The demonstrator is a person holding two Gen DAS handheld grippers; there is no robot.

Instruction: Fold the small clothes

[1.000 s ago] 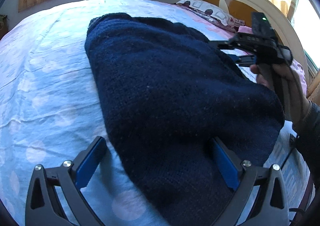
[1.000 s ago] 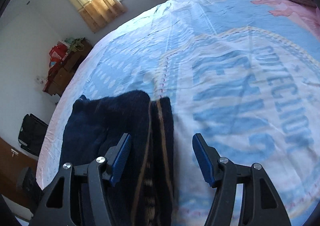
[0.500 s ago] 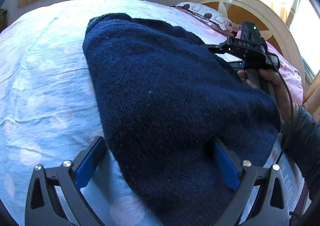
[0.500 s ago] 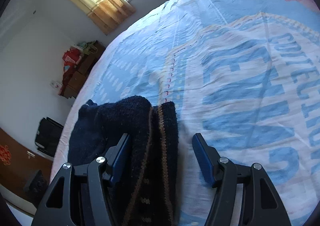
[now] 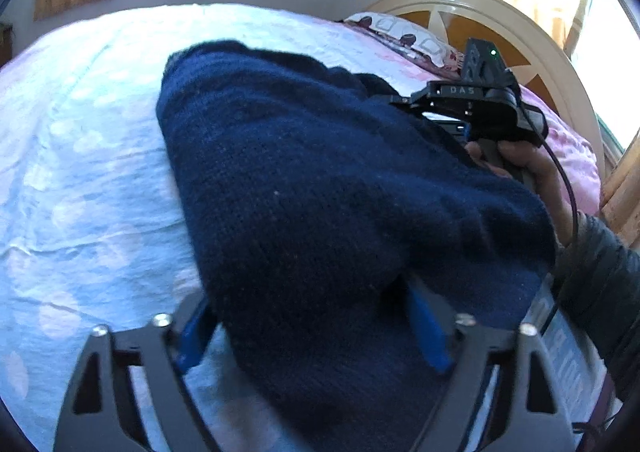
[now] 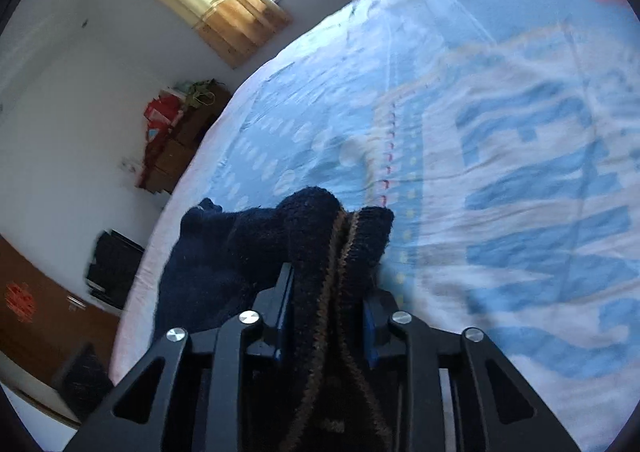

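A dark navy knitted sweater [image 5: 304,187] lies on the light blue bedsheet [image 5: 80,171]. In the left wrist view my left gripper [image 5: 312,328] has its blue pads pressed into the sweater's near edge, closed on a thick fold. The right gripper's body [image 5: 472,107] shows at the sweater's far right side, held by a hand. In the right wrist view my right gripper [image 6: 326,312] is shut on the sweater's brown-striped hem [image 6: 340,252], lifted slightly off the sheet [image 6: 500,171].
A cream and orange headboard [image 5: 480,19] and a patterned pillow [image 5: 400,35] stand at the back right. A wardrobe, dark bags [image 6: 112,272] and a cluttered cabinet [image 6: 172,139] stand beyond the bed's left edge. Curtained windows are behind.
Both grippers have closed from wide open onto the sweater. The right gripper has gathered the striped hem between its pads; the left pads have pinched in on the near edge.
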